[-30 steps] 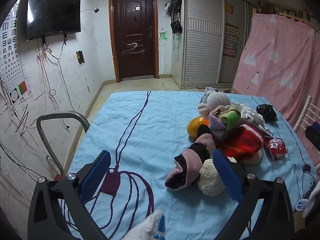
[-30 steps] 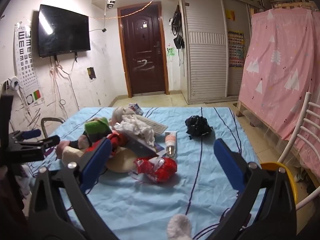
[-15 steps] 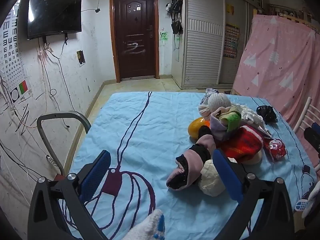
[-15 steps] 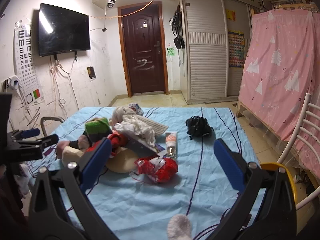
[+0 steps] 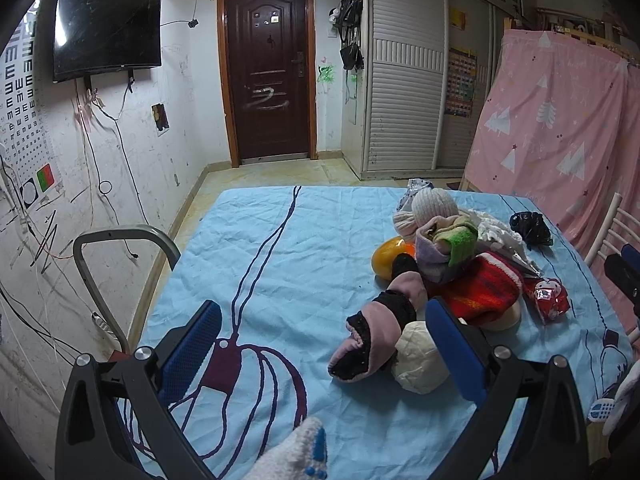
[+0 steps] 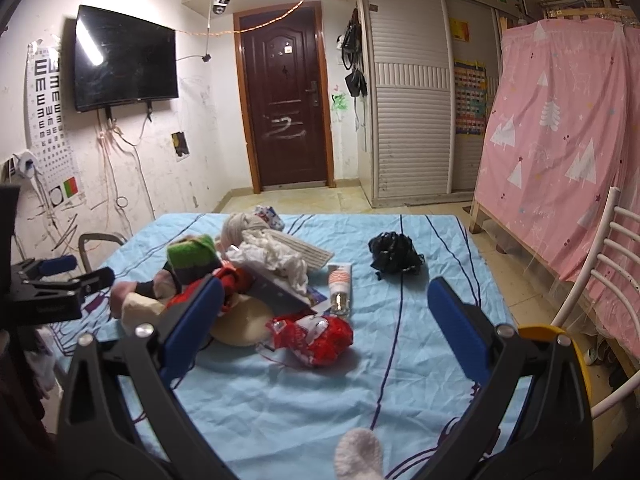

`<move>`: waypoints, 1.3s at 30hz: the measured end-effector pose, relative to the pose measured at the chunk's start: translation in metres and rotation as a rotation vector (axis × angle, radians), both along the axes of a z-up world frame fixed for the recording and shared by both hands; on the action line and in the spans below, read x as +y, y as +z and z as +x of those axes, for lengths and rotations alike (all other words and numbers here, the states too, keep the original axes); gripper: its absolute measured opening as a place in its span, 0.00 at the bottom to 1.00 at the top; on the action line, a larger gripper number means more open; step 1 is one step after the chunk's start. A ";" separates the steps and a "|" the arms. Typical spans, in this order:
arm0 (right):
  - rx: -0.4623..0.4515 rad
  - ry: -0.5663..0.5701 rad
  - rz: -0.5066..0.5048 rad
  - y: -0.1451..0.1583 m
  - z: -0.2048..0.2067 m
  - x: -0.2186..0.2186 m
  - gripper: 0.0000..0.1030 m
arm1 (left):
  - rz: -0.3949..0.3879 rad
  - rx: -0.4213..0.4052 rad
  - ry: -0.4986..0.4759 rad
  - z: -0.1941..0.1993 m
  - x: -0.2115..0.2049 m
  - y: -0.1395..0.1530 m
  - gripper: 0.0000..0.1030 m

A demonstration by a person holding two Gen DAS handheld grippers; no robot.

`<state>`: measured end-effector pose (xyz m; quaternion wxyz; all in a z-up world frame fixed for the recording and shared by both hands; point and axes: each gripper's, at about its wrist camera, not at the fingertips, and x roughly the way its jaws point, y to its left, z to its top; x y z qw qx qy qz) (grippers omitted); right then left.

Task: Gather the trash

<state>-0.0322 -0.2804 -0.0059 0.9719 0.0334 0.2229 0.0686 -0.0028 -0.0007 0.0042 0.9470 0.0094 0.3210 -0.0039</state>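
Note:
A heap of clutter lies on the blue-sheeted table (image 5: 248,264). In the right wrist view I see a crumpled red wrapper (image 6: 314,334), a small tube (image 6: 340,286), a black crumpled bag (image 6: 394,252) and white crumpled paper (image 6: 276,258). My right gripper (image 6: 324,320) is open, hovering just before the red wrapper. In the left wrist view my left gripper (image 5: 324,350) is open above the sheet, its right finger beside a pink-and-black sock (image 5: 376,332) and a cream ball (image 5: 418,358). The red wrapper (image 5: 548,300) and black bag (image 5: 530,228) lie farther right.
Knitted hats and socks (image 5: 444,236), a red knit piece (image 5: 478,290) and an orange-yellow object (image 5: 386,258) are piled together. A white chair (image 6: 592,292) stands at the table's right, a metal chair frame (image 5: 108,240) at its left. A pink curtain (image 6: 560,132) hangs at right.

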 end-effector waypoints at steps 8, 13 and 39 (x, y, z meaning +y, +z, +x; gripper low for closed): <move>-0.001 -0.003 0.001 -0.001 0.001 -0.001 0.96 | -0.001 0.000 -0.004 -0.001 -0.001 0.001 0.90; 0.001 0.001 -0.004 -0.001 0.001 0.000 0.96 | 0.002 0.000 -0.003 -0.001 -0.001 0.001 0.90; 0.005 0.005 -0.010 -0.002 0.002 0.003 0.96 | 0.005 0.000 -0.005 -0.002 -0.001 0.003 0.90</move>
